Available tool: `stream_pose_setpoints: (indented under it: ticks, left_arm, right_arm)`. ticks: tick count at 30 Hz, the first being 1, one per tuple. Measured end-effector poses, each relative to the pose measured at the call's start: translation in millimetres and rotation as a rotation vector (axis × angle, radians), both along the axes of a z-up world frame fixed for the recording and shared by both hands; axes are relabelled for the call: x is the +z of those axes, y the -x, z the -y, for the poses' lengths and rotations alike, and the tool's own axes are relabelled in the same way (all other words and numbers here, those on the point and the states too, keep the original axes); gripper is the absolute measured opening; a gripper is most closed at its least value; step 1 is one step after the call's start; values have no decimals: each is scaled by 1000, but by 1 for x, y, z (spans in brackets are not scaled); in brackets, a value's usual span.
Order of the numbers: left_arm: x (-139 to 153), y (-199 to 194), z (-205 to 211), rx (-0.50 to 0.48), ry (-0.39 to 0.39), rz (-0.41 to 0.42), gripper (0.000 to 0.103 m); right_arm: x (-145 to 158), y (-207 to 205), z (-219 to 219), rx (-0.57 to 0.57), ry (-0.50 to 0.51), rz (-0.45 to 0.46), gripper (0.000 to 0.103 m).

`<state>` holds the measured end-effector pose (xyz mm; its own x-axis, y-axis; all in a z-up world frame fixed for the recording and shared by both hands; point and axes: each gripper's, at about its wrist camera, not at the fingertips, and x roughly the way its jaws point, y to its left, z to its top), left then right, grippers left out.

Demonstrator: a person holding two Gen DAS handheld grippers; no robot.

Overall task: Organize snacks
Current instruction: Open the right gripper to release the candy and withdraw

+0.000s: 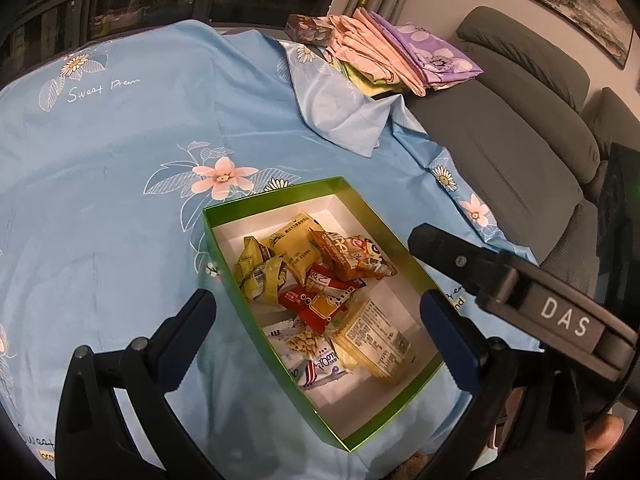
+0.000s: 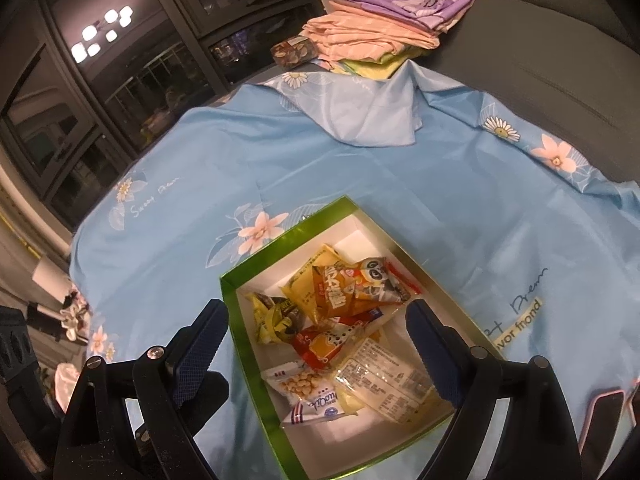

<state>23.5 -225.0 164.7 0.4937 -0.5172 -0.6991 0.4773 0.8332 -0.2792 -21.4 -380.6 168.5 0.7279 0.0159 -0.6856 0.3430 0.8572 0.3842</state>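
Observation:
A green box [image 1: 224, 276] with a white inside sits on a blue flowered cloth; it also shows in the right wrist view [image 2: 240, 340]. Several snack packets lie in it: yellow ones [image 1: 296, 248], an orange panda packet [image 1: 352, 256], a red one [image 1: 316, 304], a white peanut packet [image 1: 308, 348] and a pale labelled one [image 1: 376, 340]. My left gripper [image 1: 320, 320] is open and empty above the box, fingers either side. My right gripper [image 2: 320, 344] is open and empty above the same box. The right gripper's body [image 1: 560, 312] shows in the left wrist view.
Folded pink, purple and yellow cloths [image 1: 400, 52] and a small dark patterned box [image 1: 308, 28] lie at the far end. A grey sofa [image 1: 520, 128] stands to the right. Dark windows [image 2: 120, 60] are behind. A phone [image 2: 604, 412] lies at the right edge.

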Motion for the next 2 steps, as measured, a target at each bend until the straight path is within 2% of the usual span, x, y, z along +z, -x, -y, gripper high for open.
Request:
stream_pose_setpoints:
  ticks: [2]
  left_arm:
    - [1, 3, -1, 2, -6, 2, 102]
  right_arm:
    - [0, 0, 0, -4, 0, -1, 91]
